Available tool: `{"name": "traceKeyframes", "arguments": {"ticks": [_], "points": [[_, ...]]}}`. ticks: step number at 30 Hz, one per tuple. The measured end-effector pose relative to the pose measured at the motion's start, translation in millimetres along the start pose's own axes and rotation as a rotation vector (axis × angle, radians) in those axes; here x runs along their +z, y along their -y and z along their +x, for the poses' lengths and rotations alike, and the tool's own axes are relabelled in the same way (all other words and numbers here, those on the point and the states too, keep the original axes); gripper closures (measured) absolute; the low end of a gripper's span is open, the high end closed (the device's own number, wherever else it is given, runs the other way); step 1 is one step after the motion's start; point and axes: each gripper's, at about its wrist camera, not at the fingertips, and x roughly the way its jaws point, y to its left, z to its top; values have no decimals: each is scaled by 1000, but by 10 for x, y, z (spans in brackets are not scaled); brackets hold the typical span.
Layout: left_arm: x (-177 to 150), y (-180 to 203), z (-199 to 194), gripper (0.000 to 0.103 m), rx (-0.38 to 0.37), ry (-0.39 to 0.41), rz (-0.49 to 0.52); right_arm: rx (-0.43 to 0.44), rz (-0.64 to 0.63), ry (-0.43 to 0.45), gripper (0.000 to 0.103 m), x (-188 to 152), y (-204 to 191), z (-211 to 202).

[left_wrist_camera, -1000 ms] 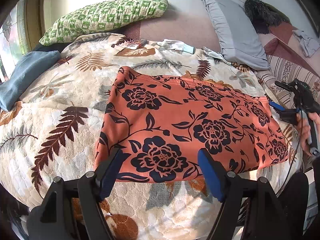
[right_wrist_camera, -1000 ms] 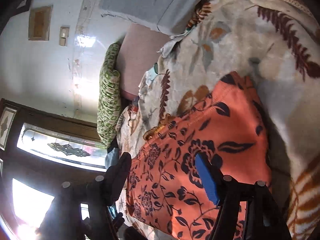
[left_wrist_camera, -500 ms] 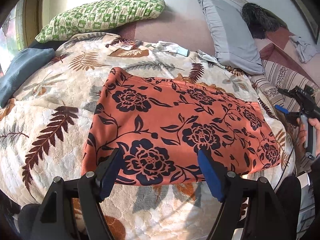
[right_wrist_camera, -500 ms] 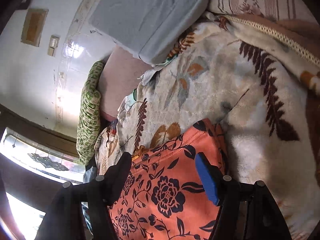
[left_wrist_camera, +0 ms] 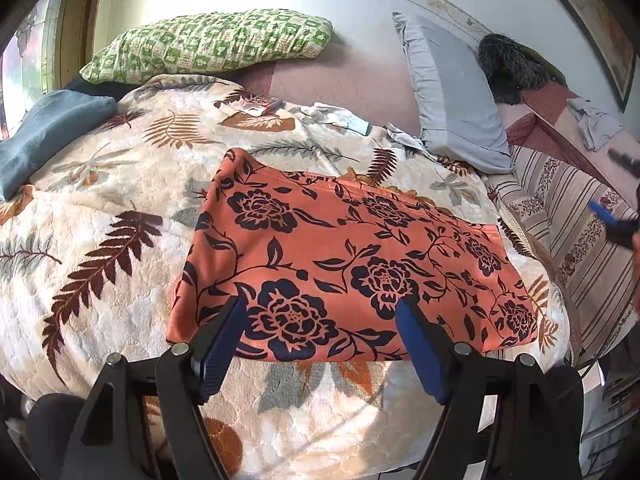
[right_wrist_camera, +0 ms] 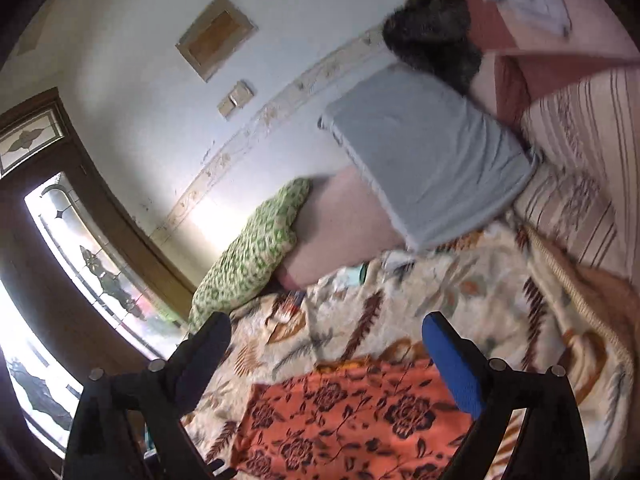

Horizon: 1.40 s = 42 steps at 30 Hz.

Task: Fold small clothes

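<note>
An orange garment with a black flower print [left_wrist_camera: 340, 268] lies folded flat as a rectangle on the leaf-patterned blanket [left_wrist_camera: 100, 240]. It also shows in the right wrist view [right_wrist_camera: 352, 416], blurred. My left gripper [left_wrist_camera: 320, 324] is open and empty, hovering over the garment's near edge. My right gripper [right_wrist_camera: 328, 344] is open and empty, raised above the garment's end and pointing toward the headboard. In the left wrist view only one blue fingertip [left_wrist_camera: 602, 212] of it shows at the far right edge.
A green checked pillow [left_wrist_camera: 208, 46] and a grey pillow [left_wrist_camera: 452, 92] lean at the head of the bed. A blue folded cloth [left_wrist_camera: 44, 128] lies at left. Small light clothes [left_wrist_camera: 340, 116] lie near the headboard. A striped cover [left_wrist_camera: 572, 224] lies at right.
My right gripper has lifted away from the garment's end and tilted up toward the wall. My left gripper has shifted slightly; the garment lies still.
</note>
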Motion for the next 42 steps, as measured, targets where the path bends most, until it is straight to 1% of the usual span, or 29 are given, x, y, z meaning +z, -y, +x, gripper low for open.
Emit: {"name": "traceKeyframes", "arguments": {"ticks": [2, 3, 6, 8, 9, 10, 13, 15, 16, 17, 18, 19, 20, 21, 23, 25, 30, 32, 33, 34, 35, 37, 38, 40, 42], "points": [[-19, -25, -27, 26, 9, 2, 5, 4, 94, -116, 5, -499, 245, 350], [-25, -34, -38, 26, 13, 4, 8, -18, 136, -153, 5, -749, 385, 487], [-39, -59, -28, 26, 26, -7, 5, -61, 325, -231, 5, -1409, 900, 739], [-46, -52, 0, 26, 31, -17, 6, -147, 438, -303, 5, -1759, 1212, 837], [-49, -38, 10, 26, 34, -19, 10, -162, 462, -342, 6, -1875, 1315, 872], [-51, -21, 20, 26, 36, -22, 15, -141, 458, -335, 7, -1915, 1343, 861], [-41, 44, 57, 26, 38, -27, 34, -136, 421, -296, 6, -1802, 1273, 725], [-41, 76, 88, 26, 39, -36, 41, -98, 385, -263, 6, -1709, 1196, 638], [-39, 87, 110, 26, 41, -43, 45, -96, 364, -269, 6, -1713, 1180, 647], [-41, 94, 127, 26, 45, -49, 50, -114, 348, -283, 6, -1739, 1194, 666], [-42, 101, 136, 26, 50, -54, 57, -155, 354, -310, 6, -1805, 1259, 709], [-41, 103, 140, 26, 55, -55, 62, -172, 390, -339, 6, -1884, 1349, 756], [-40, 99, 142, 26, 60, -55, 63, -153, 402, -316, 7, -1898, 1364, 718], [-35, 90, 153, 26, 62, -55, 60, -152, 395, -308, 7, -1870, 1329, 680], [-28, 70, 193, 26, 67, -65, 51, -153, 380, -310, 6, -1753, 1255, 633], [-32, 64, 224, 26, 67, -71, 46, -137, 343, -246, 6, -1559, 1161, 511], [-35, 72, 289, 26, 73, -78, 53, -148, 243, -66, 6, -1003, 895, 169], [-26, 71, 332, 26, 73, -84, 51, -161, 197, -5, 6, -883, 796, 79], [-16, 75, 349, 26, 74, -83, 51, -165, 187, 3, 6, -876, 790, 82], [-4, 79, 370, 26, 74, -82, 52, -158, 191, -15, 6, -903, 819, 131], [5, 87, 391, 26, 73, -84, 53, -156, 214, -56, 6, -959, 888, 210], [17, 109, 424, 26, 70, -86, 64, -158, 296, -143, 6, -1159, 1087, 367], [18, 120, 440, 26, 71, -89, 72, -150, 332, -171, 6, -1256, 1162, 430], [12, 134, 474, 26, 73, -97, 84, -143, 351, -201, 6, -1323, 1222, 520], [3, 129, 494, 26, 78, -101, 81, -114, 341, -194, 6, -1237, 1202, 598]]}}
